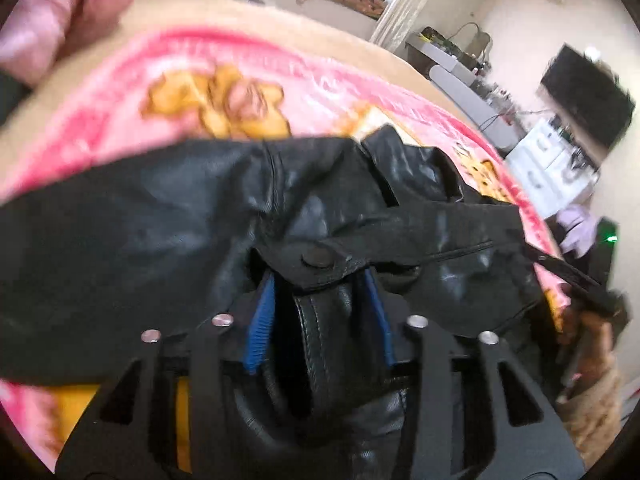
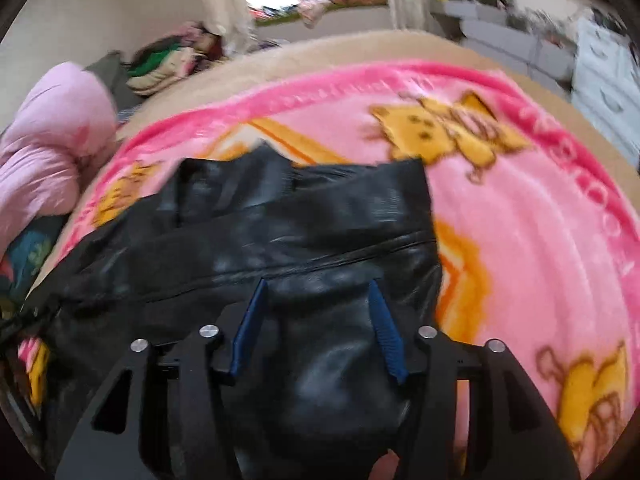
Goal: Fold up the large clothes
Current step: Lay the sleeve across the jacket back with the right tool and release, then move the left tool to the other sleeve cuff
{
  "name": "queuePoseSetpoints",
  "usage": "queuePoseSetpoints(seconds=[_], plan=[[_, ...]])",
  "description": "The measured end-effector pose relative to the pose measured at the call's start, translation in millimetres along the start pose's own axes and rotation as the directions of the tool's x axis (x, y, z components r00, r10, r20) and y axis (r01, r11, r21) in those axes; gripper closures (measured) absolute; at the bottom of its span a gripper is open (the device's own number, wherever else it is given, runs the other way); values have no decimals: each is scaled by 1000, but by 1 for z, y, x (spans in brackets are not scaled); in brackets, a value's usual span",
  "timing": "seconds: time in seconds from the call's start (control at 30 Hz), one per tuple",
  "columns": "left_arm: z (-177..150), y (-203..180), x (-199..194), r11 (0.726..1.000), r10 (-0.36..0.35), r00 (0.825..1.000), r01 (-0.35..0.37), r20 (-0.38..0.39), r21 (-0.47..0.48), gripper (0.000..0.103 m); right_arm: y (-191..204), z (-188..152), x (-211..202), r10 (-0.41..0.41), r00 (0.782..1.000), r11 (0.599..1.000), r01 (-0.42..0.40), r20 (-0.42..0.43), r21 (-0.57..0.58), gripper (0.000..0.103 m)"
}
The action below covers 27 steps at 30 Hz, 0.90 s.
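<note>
One black leather jacket (image 1: 168, 216), crumpled, glossy | left fingers (image 1: 260, 320) parted | right fingers (image 2: 384, 328) parted

jacket (image 1: 168, 216): black, glossy leather, crumpled
snap tab (image 1: 320, 259): just beyond the fingers (image 1: 262, 320)
place: spread beneath and ahead of fingers

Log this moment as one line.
item: black leather jacket on pink cartoon blanket | left gripper: jaws apart, leather fold between | right gripper: jaws apart over jacket
</note>
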<state>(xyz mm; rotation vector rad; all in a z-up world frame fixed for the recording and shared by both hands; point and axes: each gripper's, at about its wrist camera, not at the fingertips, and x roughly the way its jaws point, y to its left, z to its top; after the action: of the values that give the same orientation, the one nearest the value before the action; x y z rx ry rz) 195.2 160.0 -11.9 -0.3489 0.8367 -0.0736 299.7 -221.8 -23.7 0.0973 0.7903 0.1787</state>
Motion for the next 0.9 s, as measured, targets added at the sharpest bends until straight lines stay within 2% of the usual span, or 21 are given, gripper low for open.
queuePoseSetpoints(seconds=[0.1, 0.17, 0.23, 0.3, 0.43, 0.57, 0.63, 0.7, 0.77, 0.83, 0.9], plan=[[3, -10, -25, 994, 96, 994, -98, 57, 38, 56, 23, -13, -17, 0, 1000, 995, 1, 10, -95, 42], [1, -22, -33, 992, 103, 992, -108, 74, 70, 56, 37, -25, -21, 1, 1000, 989, -2, -8, -149, 40], [-6, -33, -30, 992, 80, 996, -84, 41, 96, 56, 46, -35, -21, 1, 1000, 984, -6, -27, -177, 36], [-19, -42, -16, 993, 49, 998, -46, -30, 105, 56, 51, -46, -15, -8, 998, 984, -3, -63, -178, 31], [-42, -35, 24, 992, 105, 986, -94, -133, 83, 56, 48, -61, 0, -60, 992, 984, 41, -111, -171, 29], [-42, -32, 24, 993, 97, 989, -89, -115, 74, 56, 47, -59, 1, -57, 991, 989, 39, -118, -146, 28], [-37, -33, 11, 995, 78, 994, -73, -81, 61, 44, 49, -57, -11, -39, 996, 991, 28, -86, -130, 25], [-34, -36, -2, 994, 88, 995, -85, -45, 62, 35, 53, -55, -23, 5, 999, 992, -12, -54, -122, 20], [-33, -38, -11, 993, 101, 995, -100, -24, 62, 29, 61, -55, -30, 7, 999, 990, -12, -34, -139, 16], [-31, -36, -19, 993, 106, 994, -106, 1, 49, 9, 68, -55, -34, 9, 1000, 988, -12, -21, -156, 11], [-30, -35, -26, 991, 123, 992, -124, 18, 48, 9, 77, -56, -37, 14, 1000, 985, -16, -9, -172, 8]])
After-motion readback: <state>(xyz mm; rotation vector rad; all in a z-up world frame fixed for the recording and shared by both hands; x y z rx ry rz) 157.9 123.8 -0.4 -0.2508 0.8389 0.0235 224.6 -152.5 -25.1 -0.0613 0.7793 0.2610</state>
